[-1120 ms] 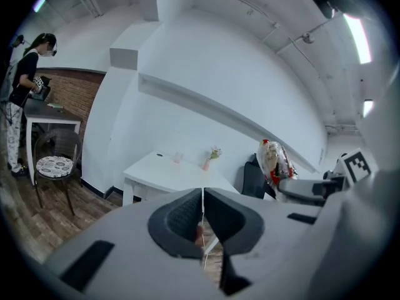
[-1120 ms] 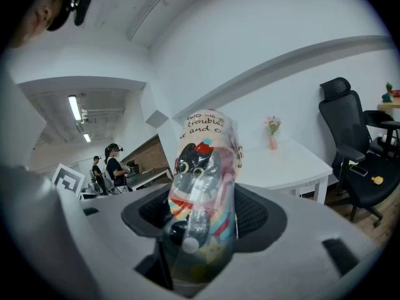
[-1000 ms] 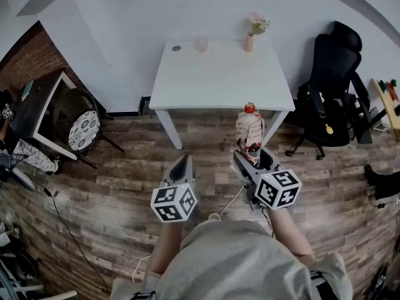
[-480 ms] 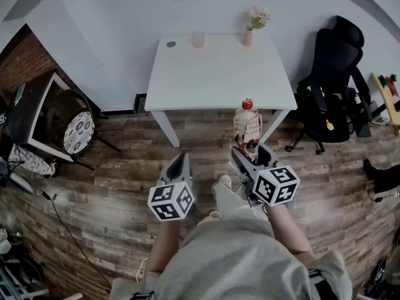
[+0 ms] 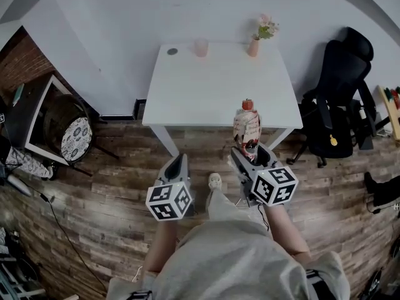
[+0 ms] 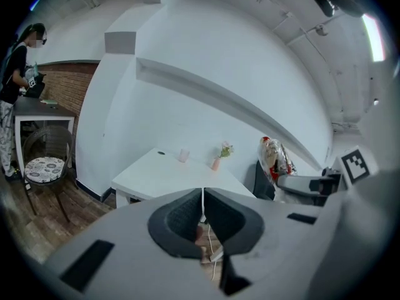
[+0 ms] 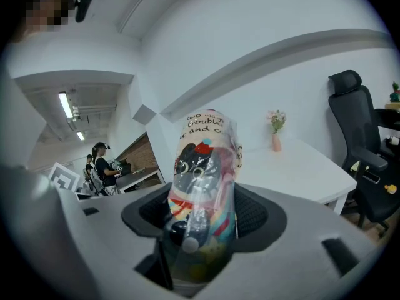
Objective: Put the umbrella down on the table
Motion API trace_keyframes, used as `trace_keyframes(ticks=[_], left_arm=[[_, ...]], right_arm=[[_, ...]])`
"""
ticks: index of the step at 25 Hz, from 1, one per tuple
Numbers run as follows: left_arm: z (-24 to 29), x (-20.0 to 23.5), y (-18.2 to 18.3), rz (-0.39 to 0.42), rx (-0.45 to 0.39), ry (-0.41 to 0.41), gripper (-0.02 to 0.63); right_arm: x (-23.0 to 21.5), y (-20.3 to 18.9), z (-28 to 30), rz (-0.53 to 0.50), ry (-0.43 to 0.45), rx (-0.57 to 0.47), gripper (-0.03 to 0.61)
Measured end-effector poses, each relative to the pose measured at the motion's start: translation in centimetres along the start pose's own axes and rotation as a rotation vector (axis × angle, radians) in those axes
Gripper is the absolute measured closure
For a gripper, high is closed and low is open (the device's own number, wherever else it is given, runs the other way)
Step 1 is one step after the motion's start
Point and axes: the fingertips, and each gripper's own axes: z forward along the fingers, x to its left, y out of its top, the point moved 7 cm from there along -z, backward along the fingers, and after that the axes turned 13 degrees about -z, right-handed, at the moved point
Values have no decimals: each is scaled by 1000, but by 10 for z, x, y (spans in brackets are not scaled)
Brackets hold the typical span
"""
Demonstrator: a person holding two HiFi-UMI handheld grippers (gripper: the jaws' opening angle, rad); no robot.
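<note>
Wood-plank floor (image 5: 112, 186) is still seen beneath both grippers, but less of it now separates them from the white desk (image 5: 212, 99) than a second ago. Across the three head views the desk has been brought closer, and a shoe (image 5: 215, 181) now shows between the two grippers, so an approach on foot is indicated.

1. Left gripper (image 5: 178, 161): it is carried level beside the right one. Its jaws are pressed together with nothing between them, as confirmed in the left gripper view.
2. Umbrella (image 5: 248, 125): it is folded, wrapped in a clear printed sleeve and held upright. Its red top, previously seen over the floor, is now seen against the near edge of the desk. It is not yet over the desktop and touches no surface.
3. Right gripper (image 5: 251, 152): its jaws are clamped on the lower part of the umbrella, wide apart because of the bundle's girth.

The carrying stage is judged nearly complete. The near half of the desk is bare; a cup (image 5: 200, 47) and a small vase (image 5: 253, 47) stand along the far edge, well apart from any likely landing spot. Lowering and release are not yet begun.
</note>
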Motion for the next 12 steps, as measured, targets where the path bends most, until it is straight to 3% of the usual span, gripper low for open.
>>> trace_keyframes(ticks=[12], left_arm=[[98,5,57,13,-8,37,601]], right_arm=[[-70,35,107,-5,35,34,301]])
